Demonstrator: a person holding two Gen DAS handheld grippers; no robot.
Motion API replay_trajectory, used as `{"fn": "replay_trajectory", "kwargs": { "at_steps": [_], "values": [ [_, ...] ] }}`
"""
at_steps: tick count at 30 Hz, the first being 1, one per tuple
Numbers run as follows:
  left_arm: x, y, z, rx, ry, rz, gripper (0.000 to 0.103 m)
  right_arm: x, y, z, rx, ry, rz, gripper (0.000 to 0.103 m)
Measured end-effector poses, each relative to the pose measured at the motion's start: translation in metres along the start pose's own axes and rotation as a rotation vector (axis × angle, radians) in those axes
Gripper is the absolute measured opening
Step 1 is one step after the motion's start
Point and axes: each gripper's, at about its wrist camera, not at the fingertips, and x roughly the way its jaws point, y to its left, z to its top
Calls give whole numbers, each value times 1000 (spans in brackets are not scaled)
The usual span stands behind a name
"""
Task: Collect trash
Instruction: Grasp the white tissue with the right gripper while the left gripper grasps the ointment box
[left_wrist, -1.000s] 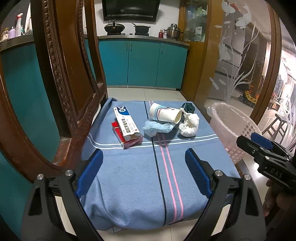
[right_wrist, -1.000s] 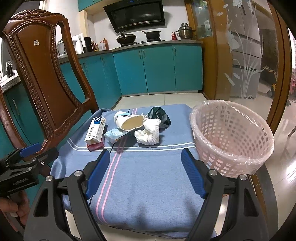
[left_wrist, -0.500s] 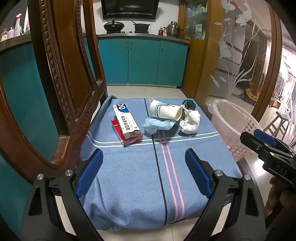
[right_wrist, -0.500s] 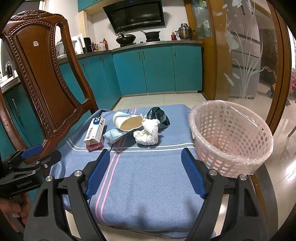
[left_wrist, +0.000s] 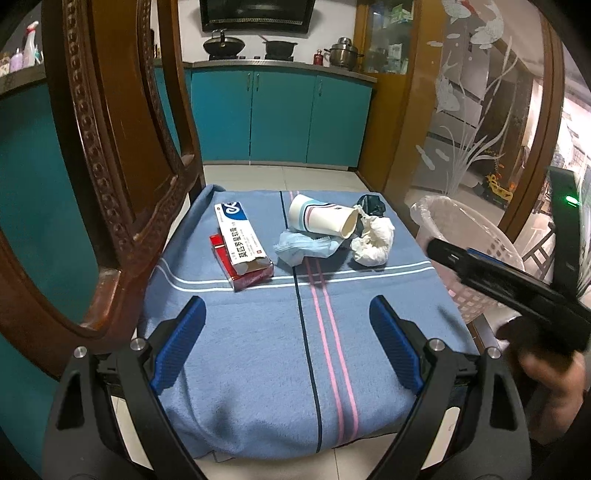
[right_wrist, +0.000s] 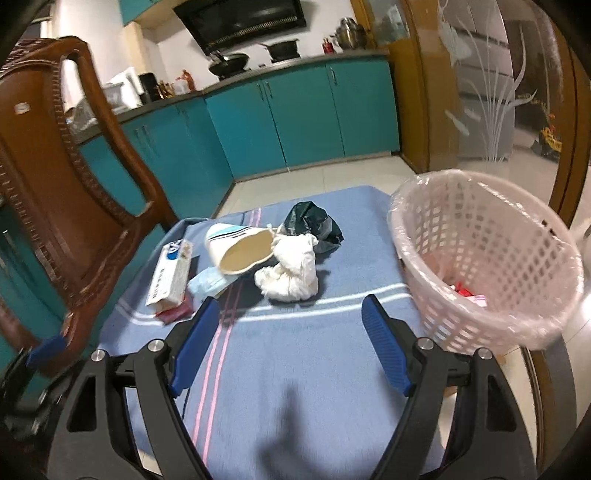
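Trash lies at the far end of a blue blanket (left_wrist: 258, 350): a white and blue box (left_wrist: 239, 236) on a red pack (left_wrist: 243, 271), a tipped paper cup (left_wrist: 321, 219), a pale blue mask (left_wrist: 306, 249), a crumpled white tissue (left_wrist: 373, 240) and a dark bag (left_wrist: 371, 205). My left gripper (left_wrist: 288, 325) hovers open over the near blanket, empty. My right gripper (right_wrist: 291, 325) is open and empty, just short of the tissue (right_wrist: 291, 271) and the cup (right_wrist: 240, 249). The pink basket (right_wrist: 487, 273) stands to its right with a little trash inside.
A carved wooden chair (left_wrist: 110, 166) rises close on the left of the blanket. Teal cabinets (left_wrist: 273, 118) and a tiled floor lie behind. A frosted glass door (left_wrist: 472, 110) is at the right. The basket (left_wrist: 461, 236) sits by the blanket's right edge.
My right gripper has moved forward and down toward the trash pile and rolled a little; the tissue and cup now sit much nearer. The left gripper has stayed put.
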Motion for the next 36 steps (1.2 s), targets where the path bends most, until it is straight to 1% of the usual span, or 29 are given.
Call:
{"fn": "replay_trajectory", "kwargs": {
  "at_steps": [3, 7, 8, 10, 11, 12, 13, 14, 15, 19, 24, 27, 30, 31, 32, 34, 36],
  "values": [
    [9, 5, 2, -26, 12, 11, 90, 31, 0, 7, 17, 36, -18, 78],
    [26, 14, 6, -65, 29, 42, 90, 65, -1, 15, 66, 78, -19, 74],
    [32, 16, 7, -71, 37, 48, 90, 73, 0, 17, 71, 85, -26, 72],
    [41, 18, 9, -78, 43, 66, 90, 91, -2, 19, 79, 108, -37, 65],
    [46, 20, 10, -82, 45, 74, 90, 99, -3, 19, 83, 121, -35, 58],
    [52, 23, 11, -93, 50, 81, 90, 107, -4, 18, 84, 139, -25, 45],
    [55, 25, 12, -101, 53, 81, 90, 114, -5, 17, 80, 166, -5, 35],
    [60, 26, 13, -108, 56, 82, 90, 116, -5, 16, 76, 175, 5, 24],
    [64, 28, 15, -112, 55, 90, 90, 113, -5, 16, 70, 165, 5, 21],
    [86, 36, 25, -131, 49, 124, 90, 86, 0, 17, 48, 152, 41, 20],
    [116, 42, 35, -157, 73, 129, 89, 44, 0, 11, 24, 119, 80, 20],
    [130, 45, 39, -172, 85, 137, 84, 27, -2, 9, 20, 112, 103, 20],
    [145, 49, 41, -184, 118, 133, 70, 17, -3, 7, 5, 99, 112, 20],
    [152, 50, 40, -189, 144, 120, 58, 15, -4, 8, 0, 96, 112, 20],
    [155, 51, 39, -189, 152, 111, 49, 15, -4, 8, -1, 94, 112, 20],
    [153, 49, 37, -173, 151, 99, 43, 13, -5, 9, -3, 92, 115, 20],
    [145, 45, 39, -143, 139, 93, 42, 11, -4, 9, -6, 88, 120, 20]
  ]
}}
